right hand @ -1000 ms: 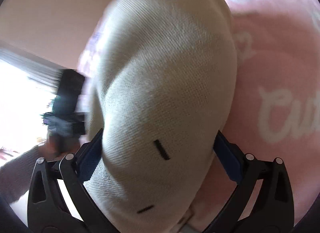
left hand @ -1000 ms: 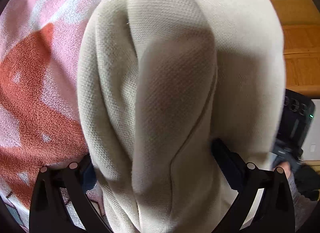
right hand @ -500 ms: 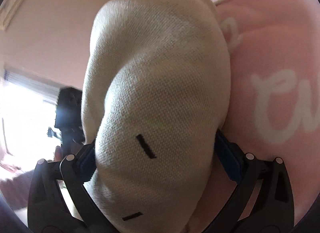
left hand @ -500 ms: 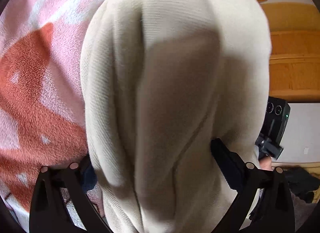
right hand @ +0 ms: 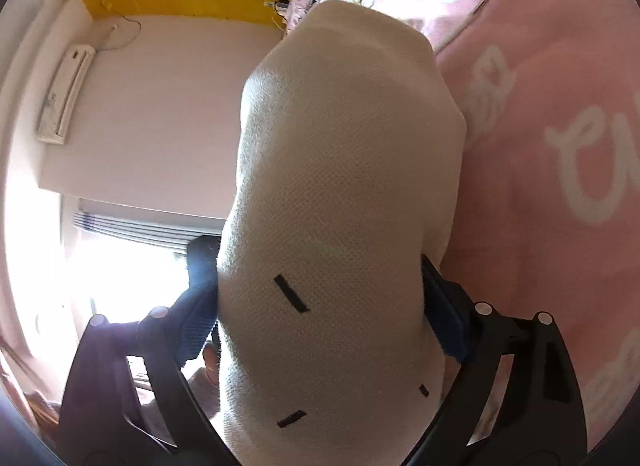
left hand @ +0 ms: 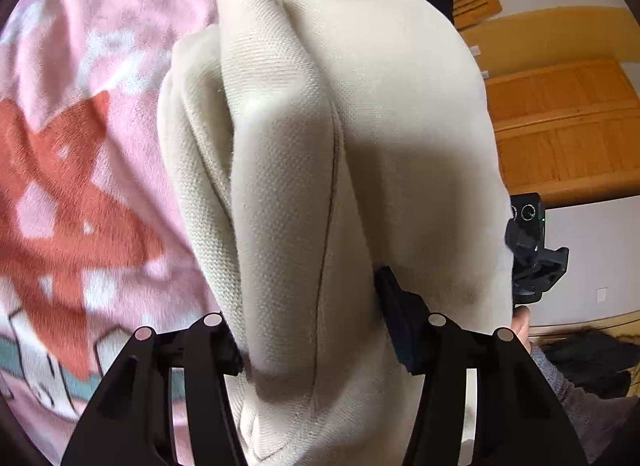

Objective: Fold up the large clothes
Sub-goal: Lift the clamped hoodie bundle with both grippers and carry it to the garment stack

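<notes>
Your left claw (left hand: 308, 318) has a thick bunch of the cream garment (left hand: 328, 153) between its fingers, and the jaws are closing on it; both dark pads press into the cloth, so you are holding the garment there. The cloth rises from the claw in several long folds, with a seam running down the middle fold, and it fills most of the left wrist view. Behind it and to the left lies a pink blanket (left hand: 80, 145) with a red and white pattern, spread over a bed. To the right of the garment stand wooden cupboard doors (left hand: 560, 125) below a yellow band of wall. At the right edge you can see your other gripper's black body (left hand: 528, 250) and, below it, part of a hand in a grey sleeve (left hand: 560, 382).

Your right claw (right hand: 320, 302) also has the cream garment (right hand: 348, 169) between its fingers, and its jaws are closing too, though they stand wide (the bundle here is bulky). The blue pads (right hand: 444, 314) touch the cloth on both sides, so this claw grips it as well. A few short black marks (right hand: 291, 294) show on the near part of the fabric. To the right of the garment lies the same kind of pink blanket (right hand: 540, 205), here with white script lettering. To the left are a pale wall, a bright window (right hand: 128, 266) with a raised blind, and an air conditioner (right hand: 64, 97) high on the wall.
</notes>
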